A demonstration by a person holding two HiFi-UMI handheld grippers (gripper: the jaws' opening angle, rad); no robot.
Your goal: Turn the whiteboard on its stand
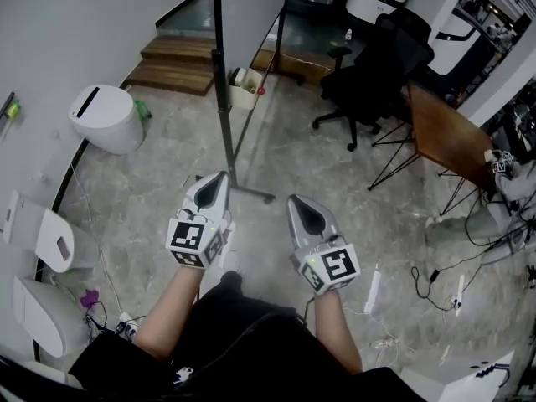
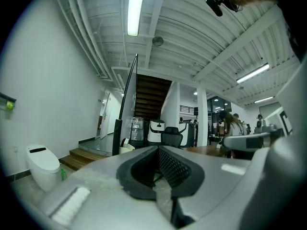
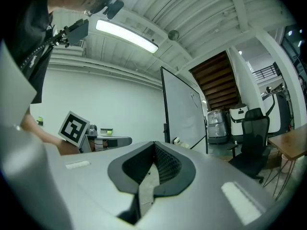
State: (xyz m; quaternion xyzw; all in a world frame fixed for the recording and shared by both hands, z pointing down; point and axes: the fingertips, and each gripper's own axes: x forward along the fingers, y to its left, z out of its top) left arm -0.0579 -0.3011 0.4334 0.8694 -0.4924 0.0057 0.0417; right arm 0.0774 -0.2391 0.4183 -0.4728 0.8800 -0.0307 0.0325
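Observation:
The whiteboard [image 1: 251, 11] stands on its black-framed stand [image 1: 222, 99] ahead of me, seen nearly edge-on from above, with its foot [image 1: 251, 193] on the marble floor. My left gripper [image 1: 219, 178] is shut and empty, its tip just short of the stand's post. My right gripper [image 1: 295, 201] is also shut and empty, a little right of the foot. In the left gripper view the whiteboard [image 2: 127, 95] is a thin edge beyond the left gripper [image 2: 157, 150]. The right gripper view shows the whiteboard [image 3: 184, 114] face past the right gripper [image 3: 154, 145].
A white rounded bin [image 1: 106, 117] sits at the left wall, wooden steps [image 1: 180, 61] behind it. A black office chair [image 1: 377, 65] and a brown table [image 1: 448, 136] stand at the right. Cables and a power strip [image 1: 373, 291] lie on the floor at the right.

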